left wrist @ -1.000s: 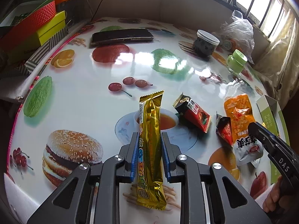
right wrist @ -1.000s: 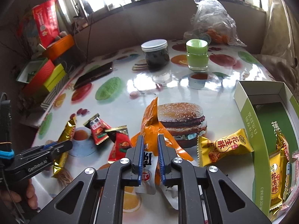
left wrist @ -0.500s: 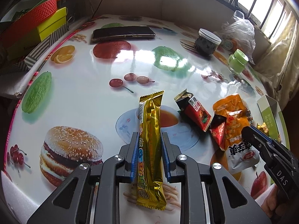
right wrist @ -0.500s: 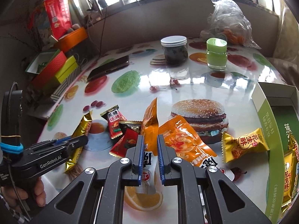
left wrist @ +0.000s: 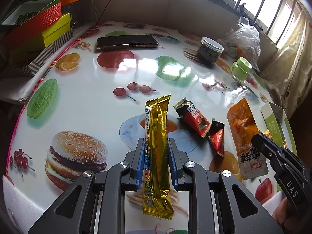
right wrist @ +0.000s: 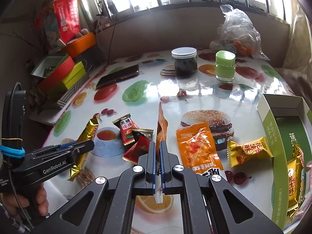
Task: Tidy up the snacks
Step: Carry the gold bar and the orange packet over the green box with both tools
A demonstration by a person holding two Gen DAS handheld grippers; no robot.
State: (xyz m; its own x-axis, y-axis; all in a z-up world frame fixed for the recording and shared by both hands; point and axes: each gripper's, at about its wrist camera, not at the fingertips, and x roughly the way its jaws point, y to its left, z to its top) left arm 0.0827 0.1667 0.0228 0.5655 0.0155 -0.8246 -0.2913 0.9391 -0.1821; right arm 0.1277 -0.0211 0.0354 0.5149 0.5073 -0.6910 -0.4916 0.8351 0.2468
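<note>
My left gripper (left wrist: 156, 146) is shut on a long gold snack bar (left wrist: 157, 136) and holds it above the table; it also shows in the right wrist view (right wrist: 83, 146). My right gripper (right wrist: 158, 146) is shut on an orange snack pouch (right wrist: 161, 130), held edge-on and lifted; the pouch also shows in the left wrist view (left wrist: 243, 128). A second orange pouch (right wrist: 197, 146), two red candy packets (right wrist: 126, 130) and a yellow peanut candy (right wrist: 247, 152) lie on the table. A green open box (right wrist: 273, 136) at the right holds more yellow candies.
A dark jar with a white lid (right wrist: 184, 61), a green-lidded jar (right wrist: 225, 65) and a plastic bag (right wrist: 237, 33) stand at the back. A phone (left wrist: 126, 42) lies at the far left. Stacked red and yellow boxes (left wrist: 39, 29) sit beyond the table's left edge.
My right gripper has lifted the orange pouch off the table and pulled back, uncovering the second orange pouch. The left gripper holds the gold bar as before and has drawn back slightly.
</note>
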